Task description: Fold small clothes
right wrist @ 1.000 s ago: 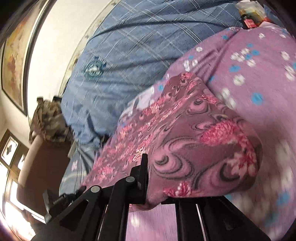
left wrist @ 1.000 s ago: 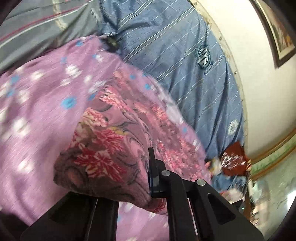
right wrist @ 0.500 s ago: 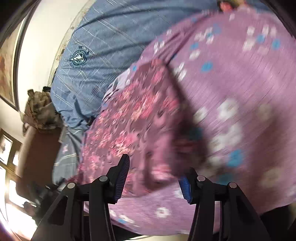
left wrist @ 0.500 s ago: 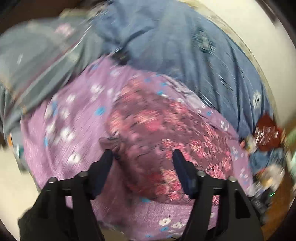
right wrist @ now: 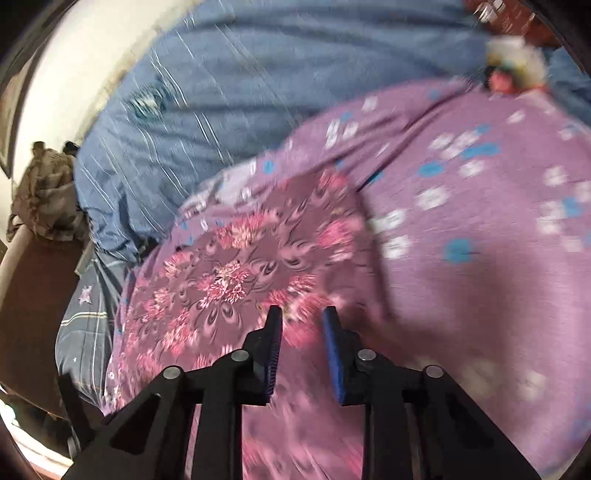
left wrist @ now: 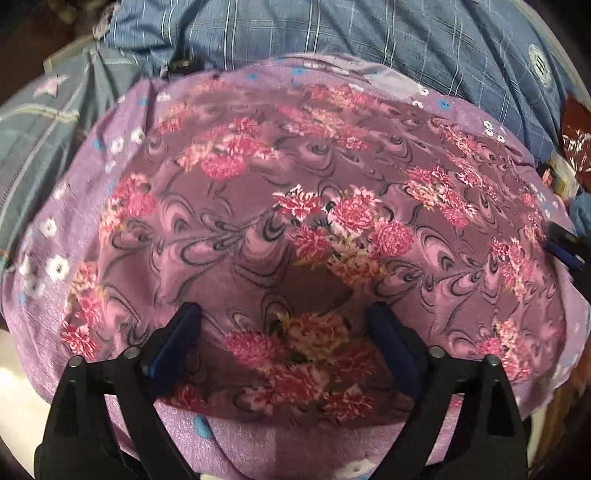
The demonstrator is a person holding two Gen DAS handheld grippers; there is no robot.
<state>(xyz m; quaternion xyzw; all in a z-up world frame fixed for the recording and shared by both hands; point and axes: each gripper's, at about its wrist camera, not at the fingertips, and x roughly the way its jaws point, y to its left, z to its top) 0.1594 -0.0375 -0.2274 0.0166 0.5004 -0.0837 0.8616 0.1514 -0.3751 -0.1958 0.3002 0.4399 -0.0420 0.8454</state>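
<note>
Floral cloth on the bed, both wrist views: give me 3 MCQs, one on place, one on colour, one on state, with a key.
1. Where does the dark floral cloth lie?
A. On the lilac spread
B. On the bare floor
C. On a chair

2. What colour is the checked bedding behind the spread?
A. Green
B. Blue
C. Orange

3. How does the left gripper stand over the cloth?
A. Clamped on a lifted corner
B. Out of view
C. Jaws wide apart, cloth lying flat

Key:
1 A: lilac flowered fabric shows all around the cloth's edges.
2 B: blue with pale lines in both views.
3 C: the jaws are opening and nothing is pinched. The right gripper, by contrast, is closing over the cloth.
</note>
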